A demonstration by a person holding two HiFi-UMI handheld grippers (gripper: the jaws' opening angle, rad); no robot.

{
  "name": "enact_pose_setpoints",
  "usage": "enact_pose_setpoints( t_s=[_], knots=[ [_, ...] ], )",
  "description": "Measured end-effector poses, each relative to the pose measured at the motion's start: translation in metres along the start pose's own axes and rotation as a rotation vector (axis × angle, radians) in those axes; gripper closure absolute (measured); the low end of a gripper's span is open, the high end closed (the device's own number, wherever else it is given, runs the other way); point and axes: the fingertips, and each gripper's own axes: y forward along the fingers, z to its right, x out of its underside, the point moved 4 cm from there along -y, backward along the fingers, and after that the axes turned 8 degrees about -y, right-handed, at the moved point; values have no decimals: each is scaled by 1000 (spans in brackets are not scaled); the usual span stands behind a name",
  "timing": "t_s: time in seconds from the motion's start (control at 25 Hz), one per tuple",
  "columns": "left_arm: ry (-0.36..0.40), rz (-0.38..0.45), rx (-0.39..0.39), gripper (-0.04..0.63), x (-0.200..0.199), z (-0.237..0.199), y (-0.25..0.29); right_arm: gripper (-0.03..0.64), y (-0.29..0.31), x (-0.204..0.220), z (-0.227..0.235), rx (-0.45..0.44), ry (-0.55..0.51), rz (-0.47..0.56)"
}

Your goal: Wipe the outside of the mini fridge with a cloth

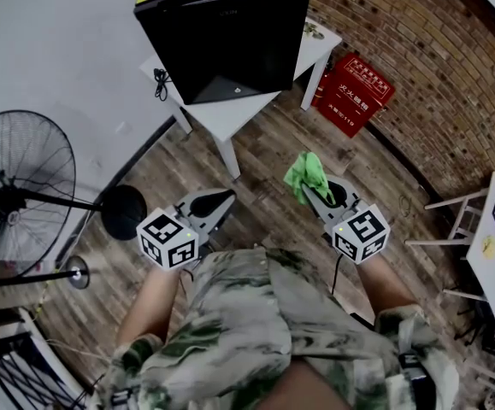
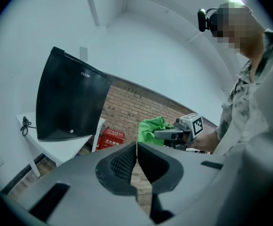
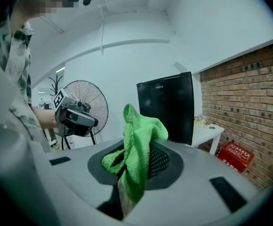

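The black mini fridge (image 1: pixel 223 26) stands on a small white table (image 1: pixel 230 114) ahead of me; it also shows as the fridge (image 2: pixel 68 100) and the fridge (image 3: pixel 167 106) in the gripper views. My right gripper (image 1: pixel 309 196) is shut on a green cloth (image 1: pixel 307 174), which bunches up between the jaws as the cloth (image 3: pixel 138 147). My left gripper (image 1: pixel 221 203) is shut with nothing in it, its jaws (image 2: pixel 136 161) pressed together. Both grippers hang low in front of my lap, well short of the fridge.
A standing fan (image 1: pixel 12 195) is at the left, with its round base (image 1: pixel 123 212) on the wood floor. A red box (image 1: pixel 354 92) leans against the brick wall (image 1: pixel 418 67). A white stool (image 1: pixel 491 237) stands at the right.
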Motion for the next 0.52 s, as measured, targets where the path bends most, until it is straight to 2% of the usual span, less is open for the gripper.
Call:
enact_pose_setpoints(
  t_s=[0.52],
  knots=[
    [-5,-14,9,569,2,-2,3,526,3,0,2,-1,6,-2]
  ],
)
